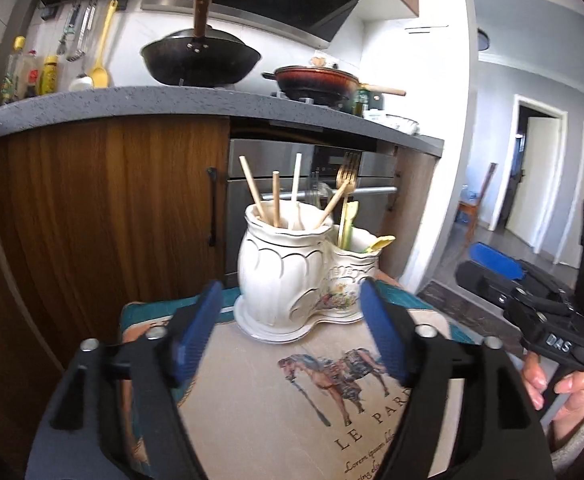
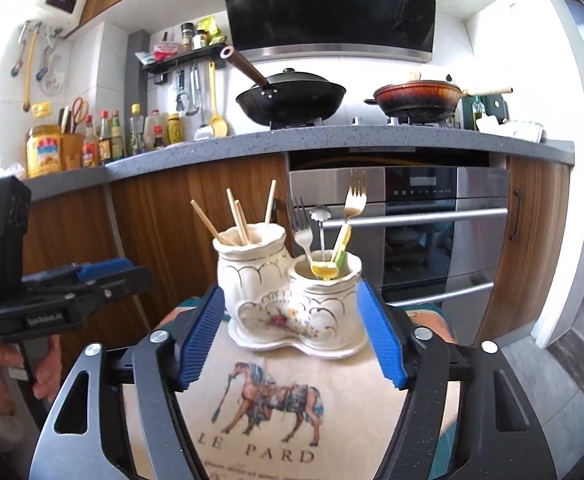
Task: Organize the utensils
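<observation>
A white ceramic double holder (image 1: 292,272) (image 2: 292,300) stands on a small table covered by a horse-print cloth (image 1: 292,400) (image 2: 275,420). Its taller cup holds several chopsticks (image 1: 251,184) (image 2: 237,216). Its lower cup holds a gold fork (image 1: 348,176) (image 2: 355,198), a silver fork (image 2: 300,220), a flower-topped pick (image 2: 320,216) and yellow-green utensils (image 2: 342,248). My left gripper (image 1: 292,300) is open and empty just short of the holder. My right gripper (image 2: 292,304) is open and empty, its fingers on either side of the holder's base.
Behind the table are wooden cabinets (image 1: 99,208) and a steel oven (image 2: 432,232) under a grey countertop (image 2: 332,136). A black wok (image 2: 292,98) and a red pan (image 2: 418,98) sit on the stove. Bottles (image 2: 111,136) line the counter's left.
</observation>
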